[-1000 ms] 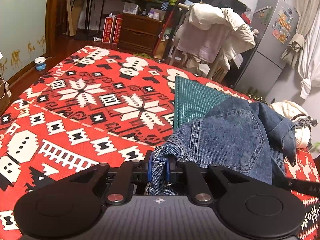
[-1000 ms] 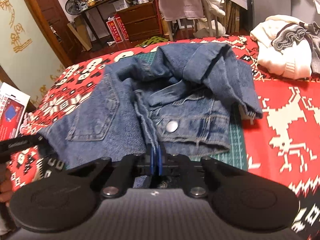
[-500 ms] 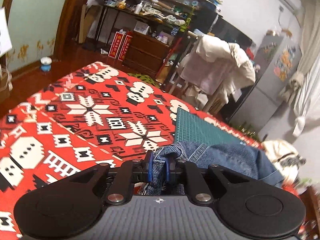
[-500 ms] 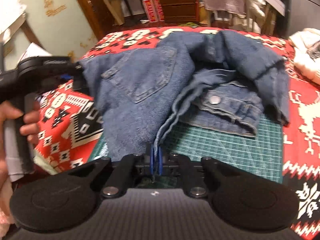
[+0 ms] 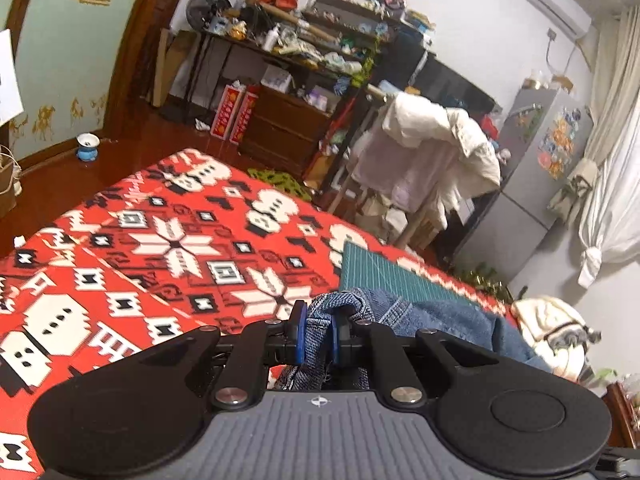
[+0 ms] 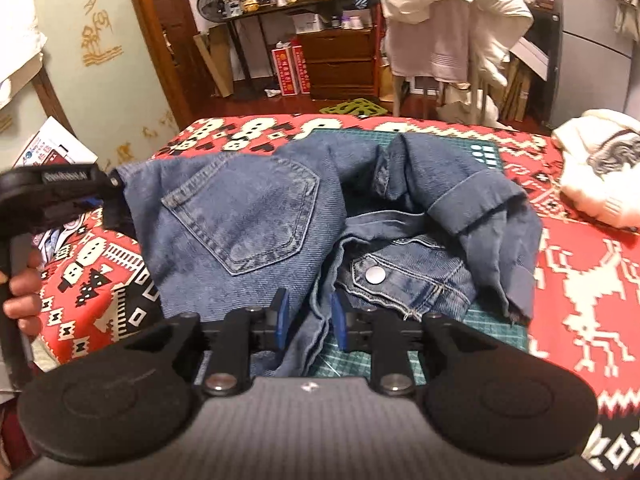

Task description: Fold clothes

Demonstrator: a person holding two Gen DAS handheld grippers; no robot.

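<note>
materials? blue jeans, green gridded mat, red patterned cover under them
Blue jeans: denim, faded matte; twill weave, stitched pocket, metal button.
Green gridded mat: looks like vinyl or rubber cutting mat; smooth, flat, printed grid.
Red patterned cover: probably a woven or knitted blanket; blocky pixel-like motifs, soft drape at the edge.

A cluttered shelf (image 5: 320,40) is standing against the white wall (image 5: 460,8), above a dark wooden dresser (image 5: 280,128). A grey fridge (image 5: 532,168) is standing by pale curtains (image 5: 612,184), and the reddish wooden floor (image 5: 120,156) is gleaming.

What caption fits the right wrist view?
Right gripper open around jeans edge; left gripper clamps their far corner.
</note>
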